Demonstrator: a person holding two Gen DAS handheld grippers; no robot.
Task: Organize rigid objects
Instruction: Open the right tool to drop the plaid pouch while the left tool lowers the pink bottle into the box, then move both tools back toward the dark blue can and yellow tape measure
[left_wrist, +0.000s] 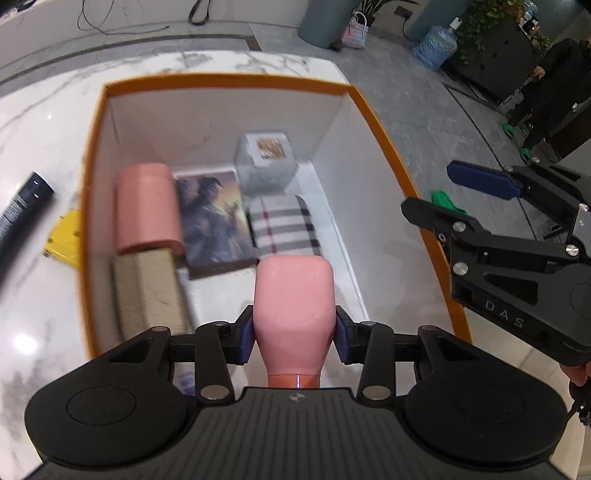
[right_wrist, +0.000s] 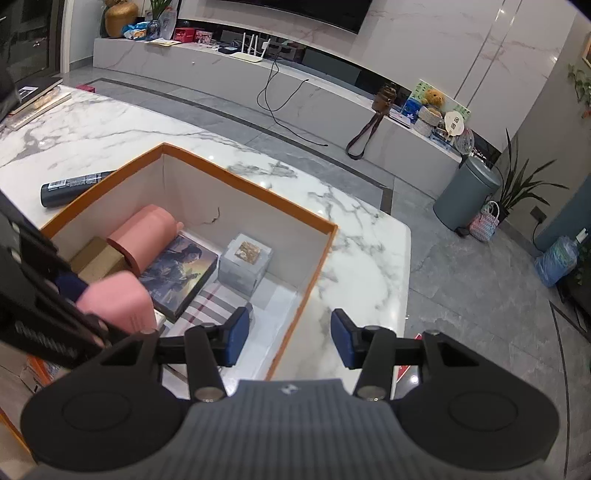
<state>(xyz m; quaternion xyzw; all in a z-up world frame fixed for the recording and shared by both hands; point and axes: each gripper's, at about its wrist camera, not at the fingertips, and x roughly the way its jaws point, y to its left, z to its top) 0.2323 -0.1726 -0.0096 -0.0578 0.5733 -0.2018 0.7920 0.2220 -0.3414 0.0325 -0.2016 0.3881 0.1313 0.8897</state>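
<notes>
I am gripping a pink bottle (left_wrist: 294, 314) in my left gripper (left_wrist: 294, 332), both blue pads pressing on its sides, and I am holding it over the near part of the orange-rimmed box (left_wrist: 236, 79), its base pointing into the box. My right gripper (right_wrist: 290, 338) is standing released, nothing between its blue pads (right_wrist: 236, 339), and I am holding it over the near right wall of the box, to the right of the bottle. The box is sitting on the marble table (right_wrist: 110, 125). Inside it, a pink cylinder (left_wrist: 147, 206) is lying at the left, resting on a tan block (left_wrist: 151, 291); just right of these a picture box (left_wrist: 214, 218) is lying flat, a checked box (left_wrist: 282, 229) is lying right of that, and a grey box (left_wrist: 264, 162) is standing at the far side. Outside the box, on the left, a dark tube (left_wrist: 20, 214) and a yellow item (left_wrist: 64, 238) are lying on the table.
</notes>
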